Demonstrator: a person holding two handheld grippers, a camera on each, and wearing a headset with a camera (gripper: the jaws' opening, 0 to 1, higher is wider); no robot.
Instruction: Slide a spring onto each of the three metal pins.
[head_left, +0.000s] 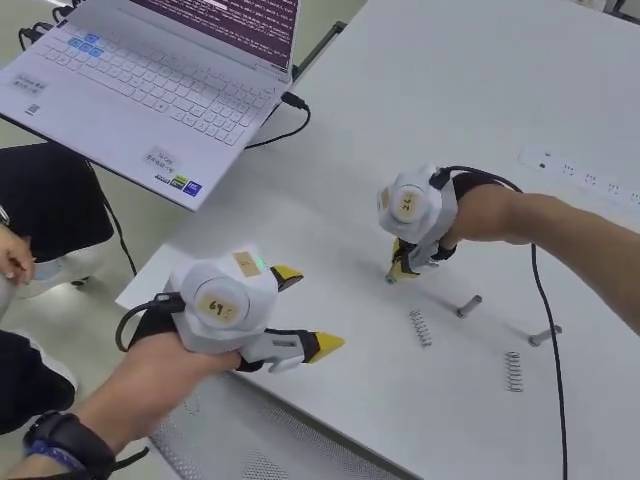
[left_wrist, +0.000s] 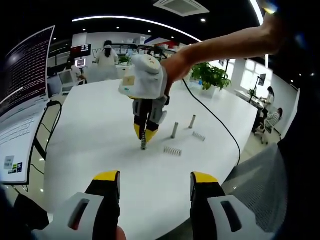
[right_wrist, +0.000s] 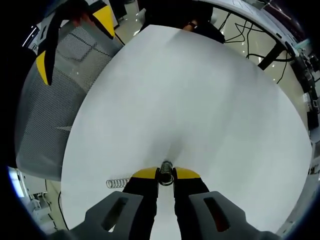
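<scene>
— Right gripper (head_left: 404, 268) points straight down at the white table (head_left: 470, 90), with its jaws pinched on a spring (right_wrist: 166, 173). Its own camera looks along the jaws at the end of the coil, squeezed between the two yellow tips.

— Is the spring standing up?

— Yes, upright, directly under the tips, with its lower end at the tabletop. Whether a pin sits inside it, I can't tell from where I stand.

— And the other pins?

— Two metal pins stand free off to that gripper's right. The nearer pin (head_left: 468, 305) is close by and the farther pin (head_left: 545, 335) is beyond it. Both are bare.

— Any springs lying about?

— Two, flat on the table. One loose spring (head_left: 421, 327) lies between the held one and the nearer pin, a little toward the person. The second loose spring (head_left: 514, 370) lies near the farther pin, on the side toward the table's edge. Nothing touches either one.

— What about the other hand?

— Left gripper (head_left: 305, 308) hangs at the near edge of the table, well apart from the pins and springs. Its jaws are spread wide with nothing between them, and they're aimed across at the right one.

— Anything else on the bench?

— An open laptop (head_left: 150, 80) at the far left corner and a power strip (head_left: 580, 175) over on the far right.
</scene>
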